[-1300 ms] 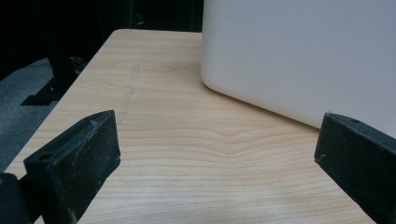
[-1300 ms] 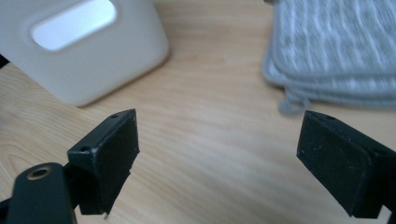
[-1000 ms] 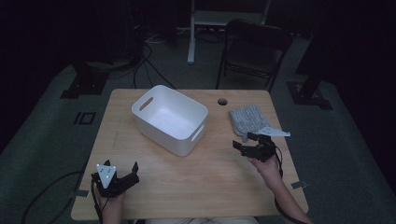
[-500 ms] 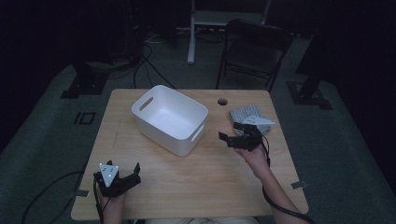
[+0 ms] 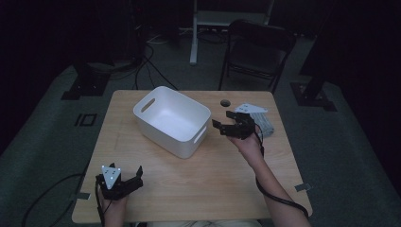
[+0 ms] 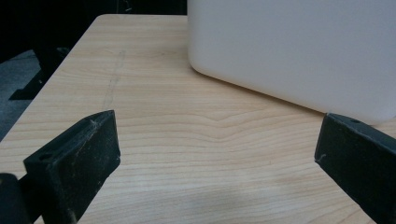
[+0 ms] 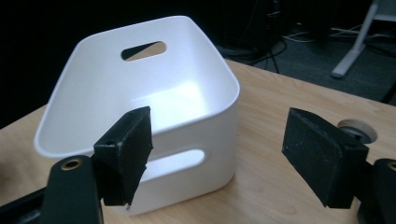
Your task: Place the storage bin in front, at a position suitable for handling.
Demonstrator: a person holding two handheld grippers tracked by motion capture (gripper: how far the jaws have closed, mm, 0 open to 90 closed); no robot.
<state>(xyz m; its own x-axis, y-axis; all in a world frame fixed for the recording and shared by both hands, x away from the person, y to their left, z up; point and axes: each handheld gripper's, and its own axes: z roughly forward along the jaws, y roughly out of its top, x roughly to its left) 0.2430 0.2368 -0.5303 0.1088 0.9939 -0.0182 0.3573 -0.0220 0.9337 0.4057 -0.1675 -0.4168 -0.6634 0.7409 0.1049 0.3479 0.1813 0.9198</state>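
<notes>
The right gripper (image 5: 226,125) has moved off the folded grey cloth (image 5: 263,124), now behind it, toward the white plastic bin (image 5: 172,120). Its empty jaws just closed slightly, staying spread. The left gripper (image 5: 128,174) rests wide open.

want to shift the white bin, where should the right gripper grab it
Probably the near short wall of the white bin at its handle slot, coming from the right gripper's side. The wall is thin and upright, so one jaw inside and one outside fits the open jaws.
</notes>
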